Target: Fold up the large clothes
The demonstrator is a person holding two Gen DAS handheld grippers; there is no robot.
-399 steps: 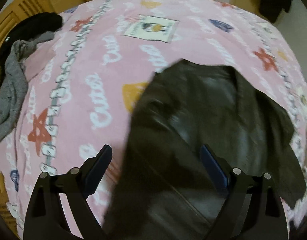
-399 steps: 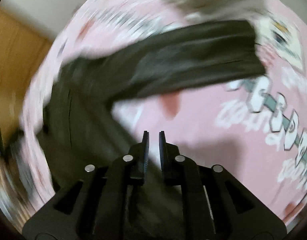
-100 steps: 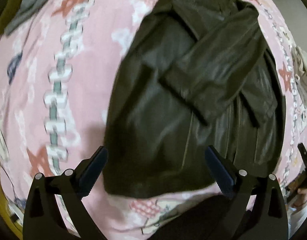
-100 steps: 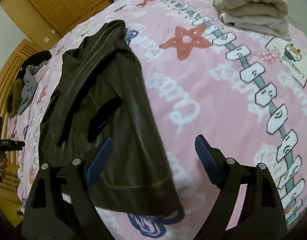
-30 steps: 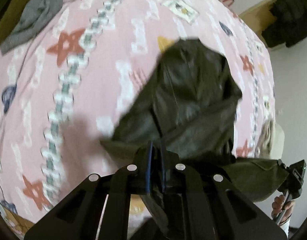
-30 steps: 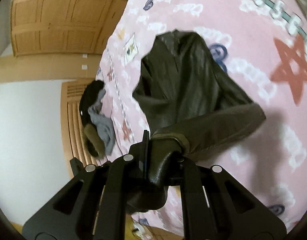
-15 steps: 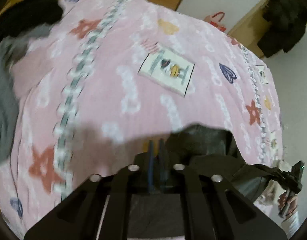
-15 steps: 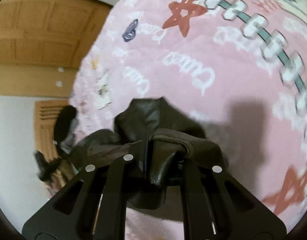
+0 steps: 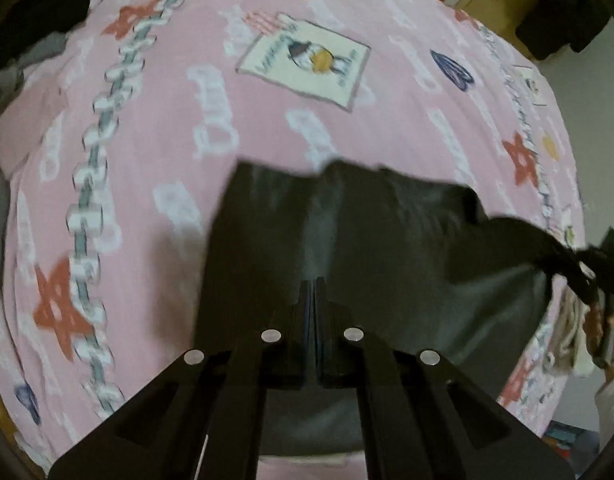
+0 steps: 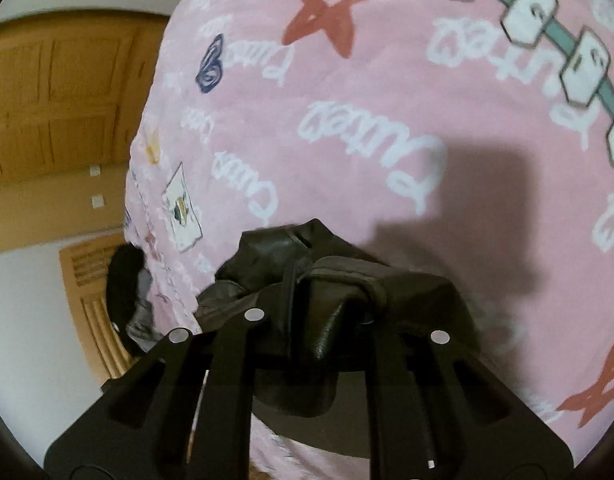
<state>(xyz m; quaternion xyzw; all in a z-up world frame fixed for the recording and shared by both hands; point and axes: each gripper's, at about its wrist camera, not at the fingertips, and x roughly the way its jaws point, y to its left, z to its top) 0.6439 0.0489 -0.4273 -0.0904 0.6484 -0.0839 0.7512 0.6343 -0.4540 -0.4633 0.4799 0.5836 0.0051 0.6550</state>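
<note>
both tools (image 9: 314,292) (image 10: 327,320) clamp the jacket (image 9: 347,232); only right view shows wooden doors (image 10: 59,104).

The left tool (image 9: 314,284) has its two fingers pressed together, pinching the dark leather jacket (image 9: 347,232); the right tool (image 10: 327,312) is likewise clamped on a bunched fold of that jacket (image 10: 339,320), raised above the bed.
</note>
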